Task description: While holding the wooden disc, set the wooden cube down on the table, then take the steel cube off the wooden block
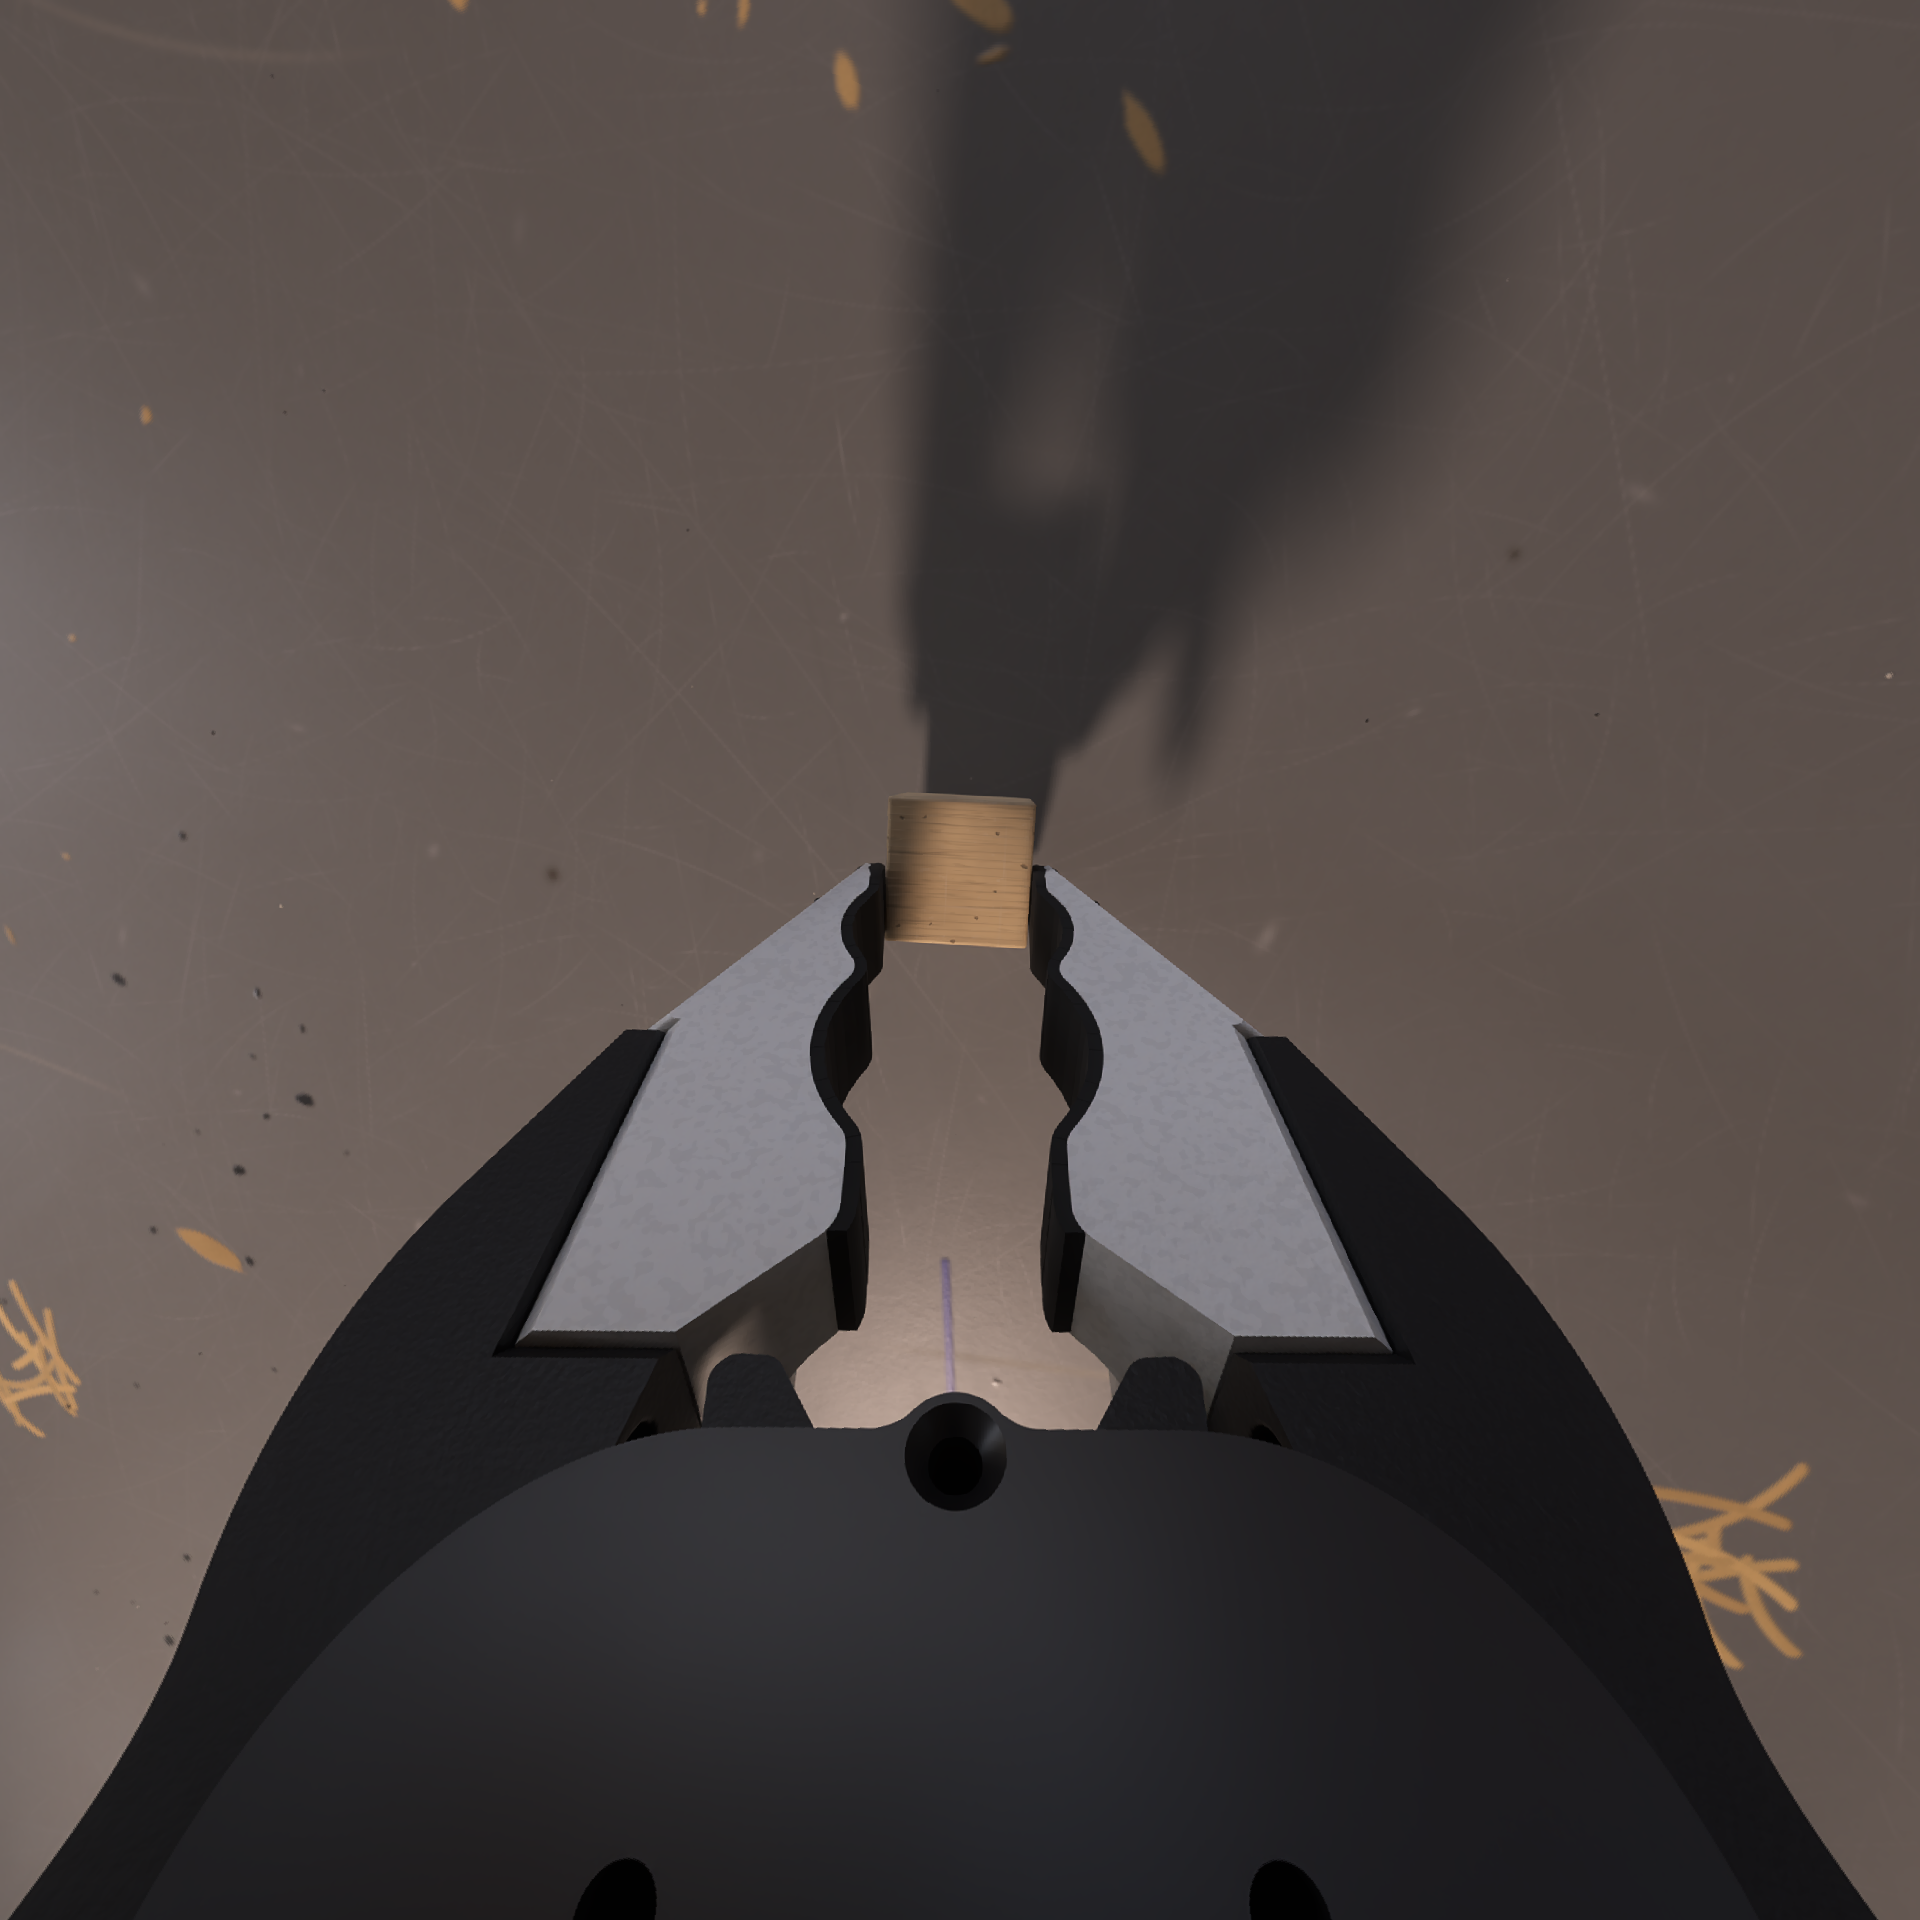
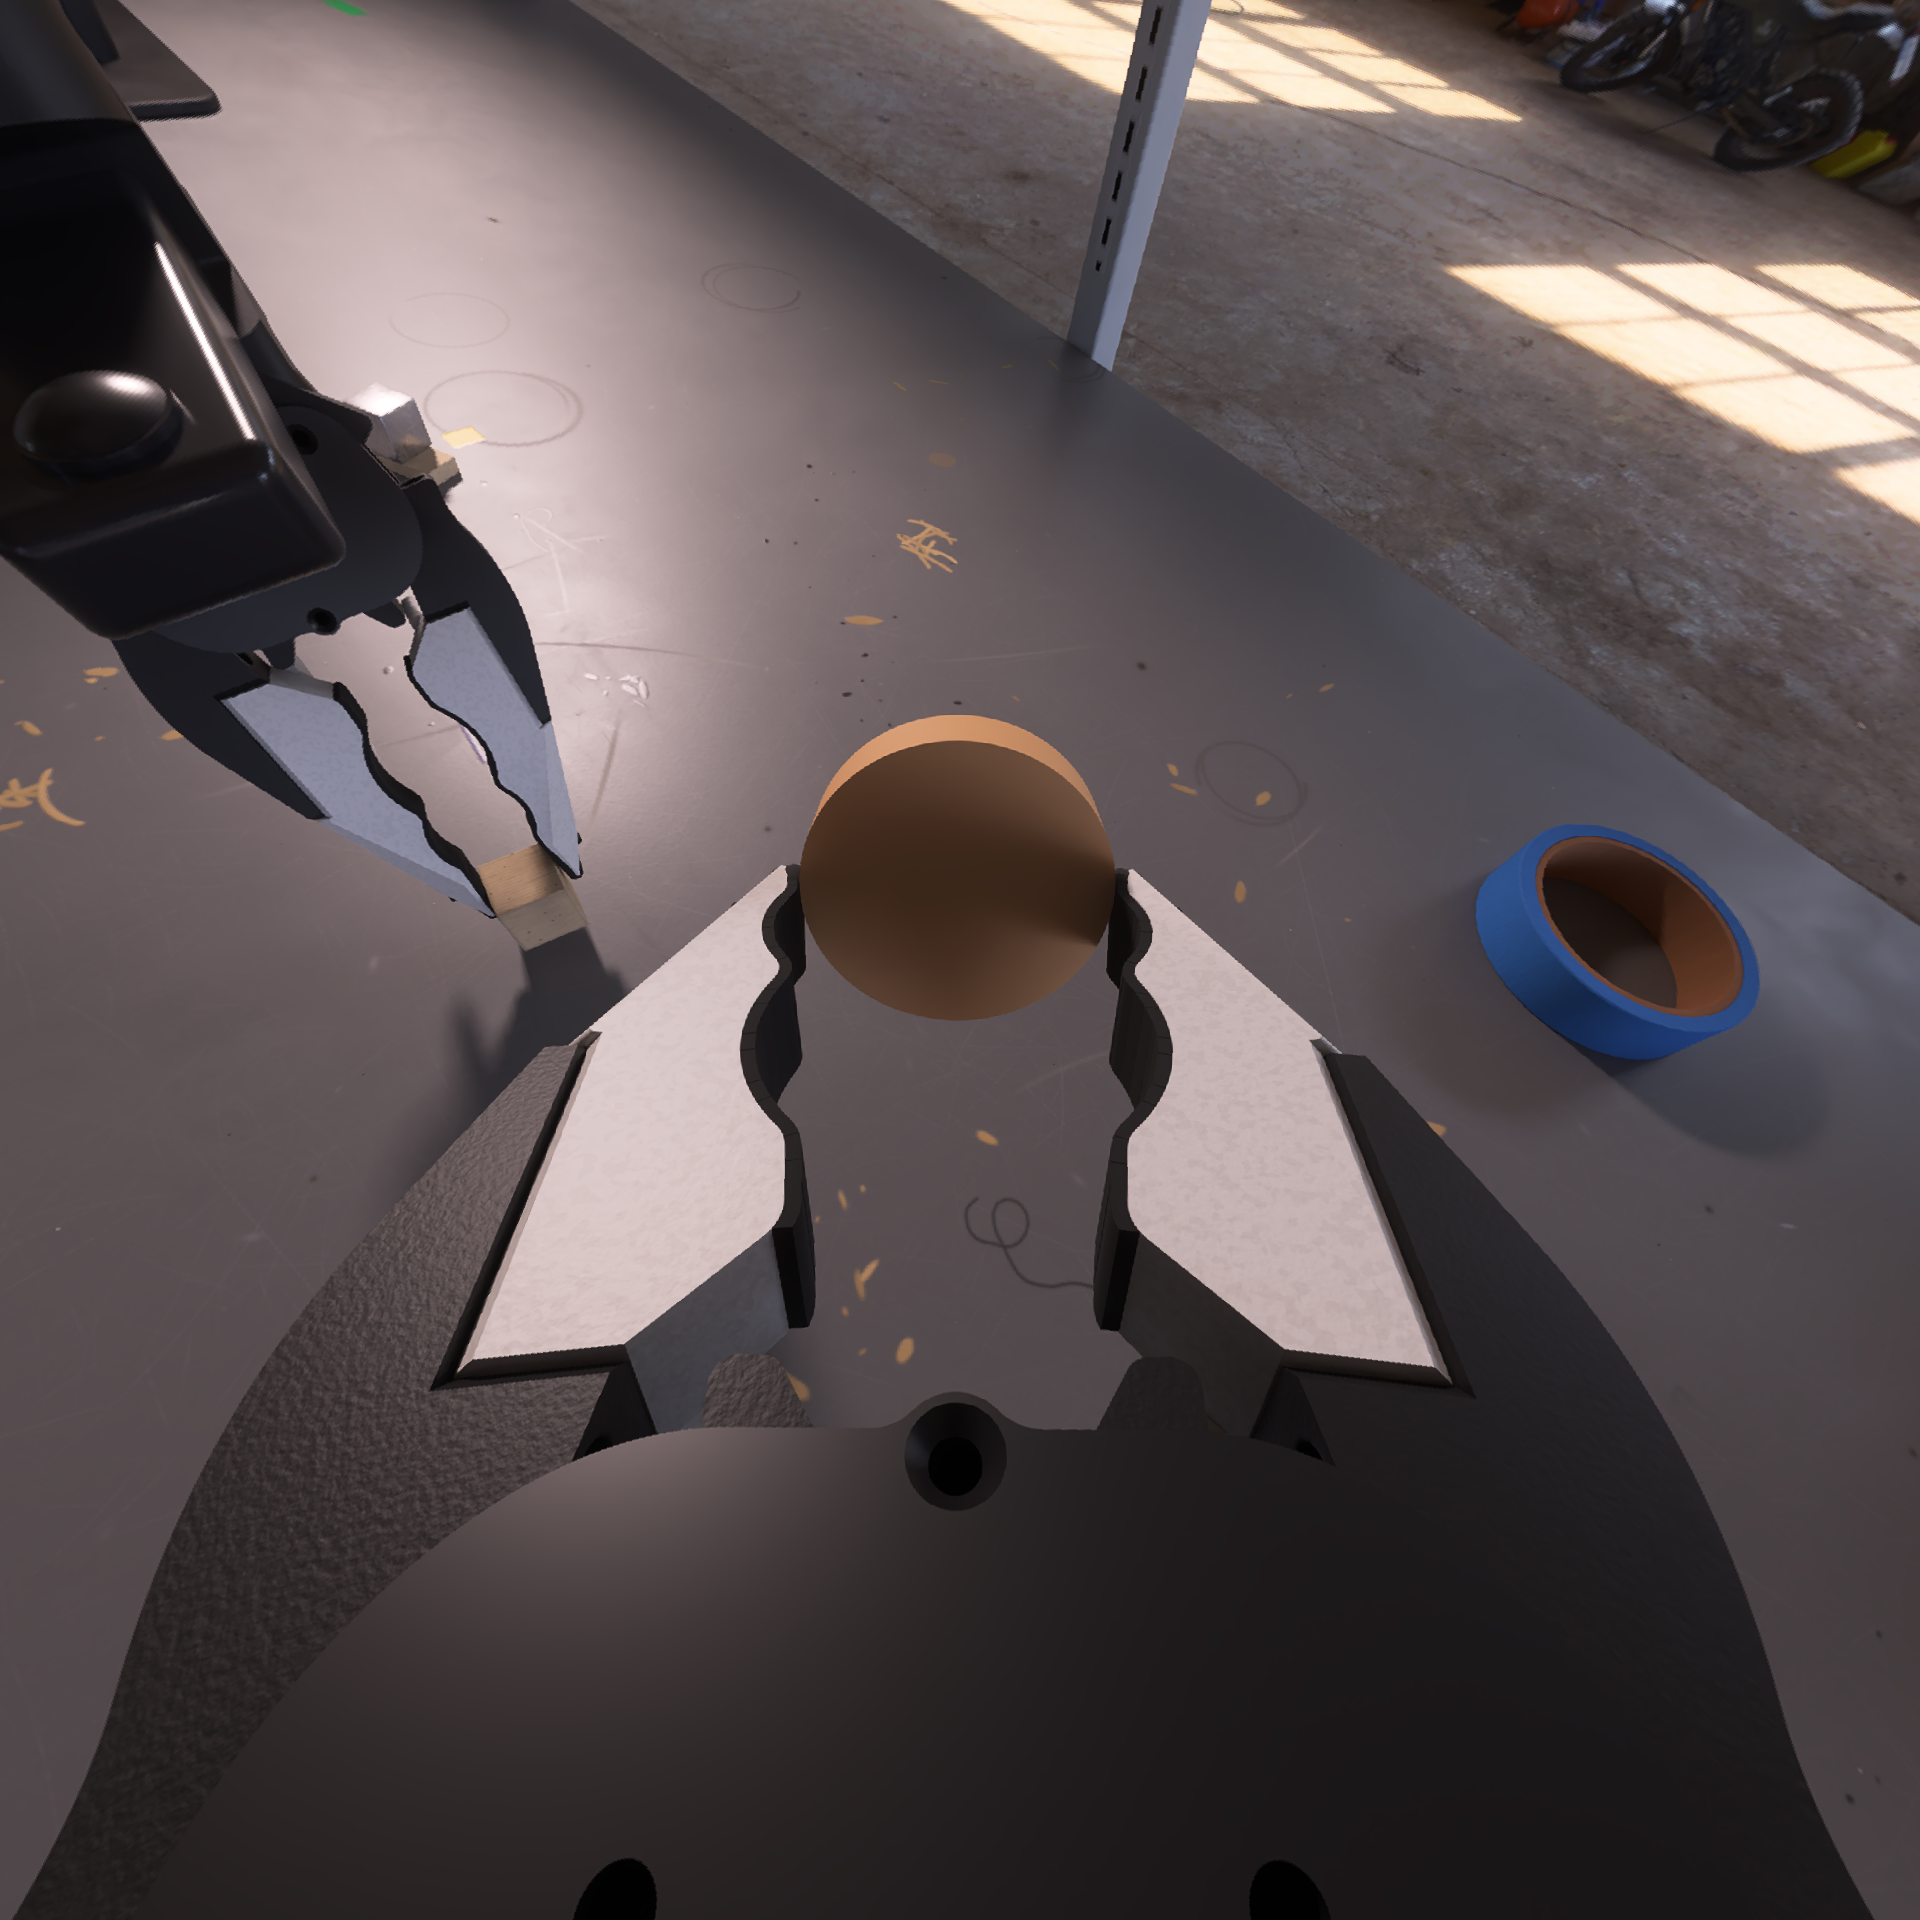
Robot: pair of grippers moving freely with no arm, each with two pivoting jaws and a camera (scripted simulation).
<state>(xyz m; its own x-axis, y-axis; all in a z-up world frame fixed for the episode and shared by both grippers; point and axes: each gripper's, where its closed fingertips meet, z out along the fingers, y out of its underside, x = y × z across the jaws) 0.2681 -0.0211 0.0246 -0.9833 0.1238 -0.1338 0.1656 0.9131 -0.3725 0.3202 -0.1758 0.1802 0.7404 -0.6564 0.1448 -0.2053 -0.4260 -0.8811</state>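
Note:
My left gripper (image 1: pixel 957 896) is shut on the wooden cube (image 1: pixel 958 868), a small pale block held between the fingertips. In the right wrist view the left gripper (image 2: pixel 530 885) points down, and the cube (image 2: pixel 538 909) is at or just above the dark table (image 2: pixel 727 468); its shadow starts right at its base. My right gripper (image 2: pixel 956 883) is shut on the wooden disc (image 2: pixel 951 868), a round brown piece held above the table. The steel cube (image 2: pixel 390 414) sits on the wooden block (image 2: pixel 434 464) far back, partly hidden behind the left gripper.
A blue tape roll (image 2: pixel 1616 940) lies on the table to the right of the disc. A grey slotted metal post (image 2: pixel 1127 177) stands at the table's far edge, which runs diagonally toward the right. Wood chips and scratch marks dot the surface.

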